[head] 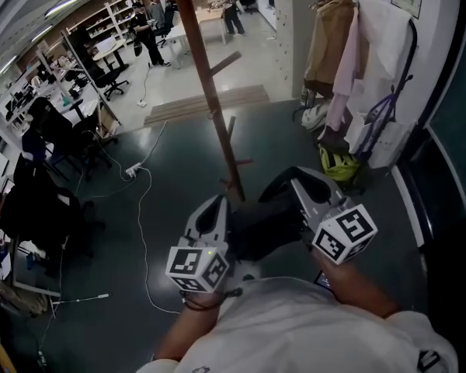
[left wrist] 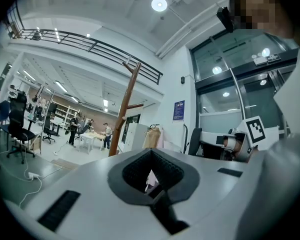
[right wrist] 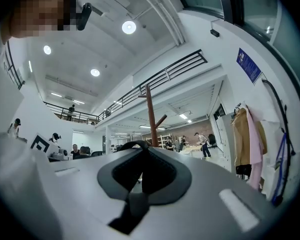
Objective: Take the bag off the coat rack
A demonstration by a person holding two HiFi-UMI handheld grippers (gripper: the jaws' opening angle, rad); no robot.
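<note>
Seemingly already clear of the bare coat rack (head: 208, 92): black bag (head: 256, 228) low between both tools, near the pole's foot. Right tongs (right wrist: 142, 173) pinched narrow on its strap (right wrist: 132, 145), which loops up over the tips. Left tongs (left wrist: 150, 178) narrowed to a slit, nothing visible inside. Best to hold the right pinch firm, carry level, steer wide of the lower pegs, and steady the bag's side with the left against swinging.
</note>
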